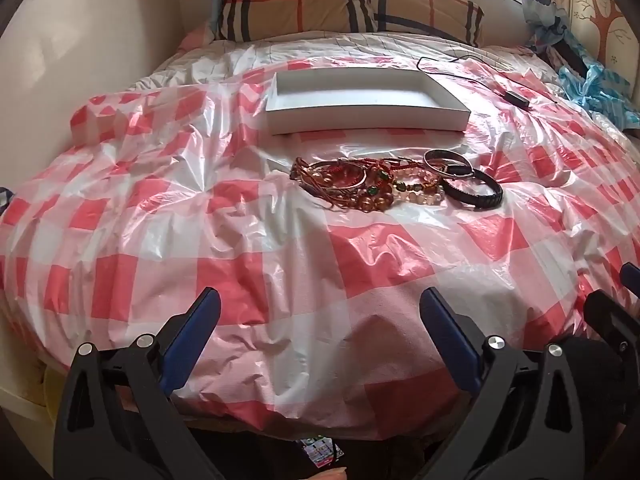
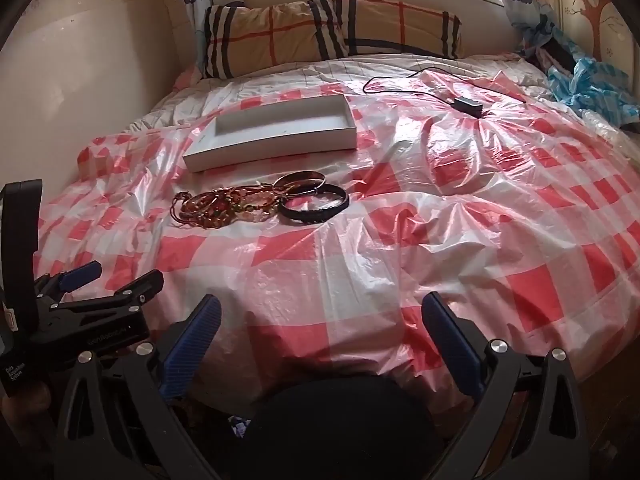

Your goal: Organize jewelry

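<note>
A pile of bracelets [image 1: 372, 182] lies on the red-and-white checked plastic sheet [image 1: 224, 248] on the bed: beaded and corded ones, a metal bangle [image 1: 446, 162] and a black braided bracelet [image 1: 476, 192]. Behind it sits an empty white box [image 1: 276, 114]. My left gripper [image 1: 320, 300] is open and empty, well short of the pile. In the right wrist view the pile [image 2: 224, 208], black bracelet [image 2: 314, 204] and box [image 2: 272, 148] lie left of centre. My right gripper [image 2: 320, 306] is open and empty at the bed's near edge. The left gripper [image 2: 112, 278] shows at the left.
Plaid pillows [image 1: 344, 4] lie at the head of the bed under a window. A black charger with cable [image 2: 468, 106] lies on the sheet at back right. Blue cloth [image 2: 588, 84] is heaped at the right edge. A wall [image 1: 80, 48] runs along the left.
</note>
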`<action>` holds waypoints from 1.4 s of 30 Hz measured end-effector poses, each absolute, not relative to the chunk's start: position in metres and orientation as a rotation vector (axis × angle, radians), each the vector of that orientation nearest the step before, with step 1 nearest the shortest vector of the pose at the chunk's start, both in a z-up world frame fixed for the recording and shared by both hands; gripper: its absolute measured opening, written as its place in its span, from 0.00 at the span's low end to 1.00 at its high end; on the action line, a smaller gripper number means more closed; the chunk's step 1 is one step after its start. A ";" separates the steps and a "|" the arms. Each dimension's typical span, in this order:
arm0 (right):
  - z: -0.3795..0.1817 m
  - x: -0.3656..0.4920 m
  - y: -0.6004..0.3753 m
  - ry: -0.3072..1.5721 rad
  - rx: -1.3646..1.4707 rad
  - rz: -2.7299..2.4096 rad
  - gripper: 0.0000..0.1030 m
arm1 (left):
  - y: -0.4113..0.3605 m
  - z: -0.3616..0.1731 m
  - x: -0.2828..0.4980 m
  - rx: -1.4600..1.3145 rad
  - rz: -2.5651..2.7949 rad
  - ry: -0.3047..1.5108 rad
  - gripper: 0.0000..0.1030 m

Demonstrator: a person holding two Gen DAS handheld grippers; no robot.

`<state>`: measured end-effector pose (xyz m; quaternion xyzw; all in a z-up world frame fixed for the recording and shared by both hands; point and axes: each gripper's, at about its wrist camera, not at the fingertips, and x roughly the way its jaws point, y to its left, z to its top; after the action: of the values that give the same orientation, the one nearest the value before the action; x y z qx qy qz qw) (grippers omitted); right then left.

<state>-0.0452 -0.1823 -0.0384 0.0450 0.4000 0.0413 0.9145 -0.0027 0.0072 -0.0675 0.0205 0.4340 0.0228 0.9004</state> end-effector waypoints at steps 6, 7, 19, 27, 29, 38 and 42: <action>-0.040 -0.045 -0.174 0.809 0.044 0.082 0.93 | 0.013 -0.068 -0.003 0.037 0.051 0.899 0.93; -0.038 -0.046 -0.171 0.806 0.057 0.088 0.93 | 0.013 -0.068 -0.003 0.037 0.052 0.898 0.93; -0.036 -0.049 -0.170 0.751 0.052 0.105 0.93 | 0.017 -0.069 -0.003 0.030 0.050 0.897 0.93; -0.033 -0.052 -0.168 0.747 0.063 0.119 0.93 | 0.016 -0.068 -0.006 0.058 0.076 0.881 0.93; -0.034 -0.051 -0.170 0.780 0.069 0.120 0.93 | 0.017 -0.066 -0.007 0.063 0.085 0.865 0.93; -0.033 -0.050 -0.173 0.843 0.096 0.129 0.93 | 0.019 -0.059 -0.011 0.031 0.066 0.855 0.93; -0.033 -0.050 -0.173 0.836 0.092 0.127 0.93 | 0.017 -0.056 -0.014 0.040 0.069 0.843 0.93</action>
<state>-0.0496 -0.1728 -0.0329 0.0444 0.4057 0.0616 0.9108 -0.0135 0.0166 -0.0560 0.0194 0.4092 0.0337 0.9116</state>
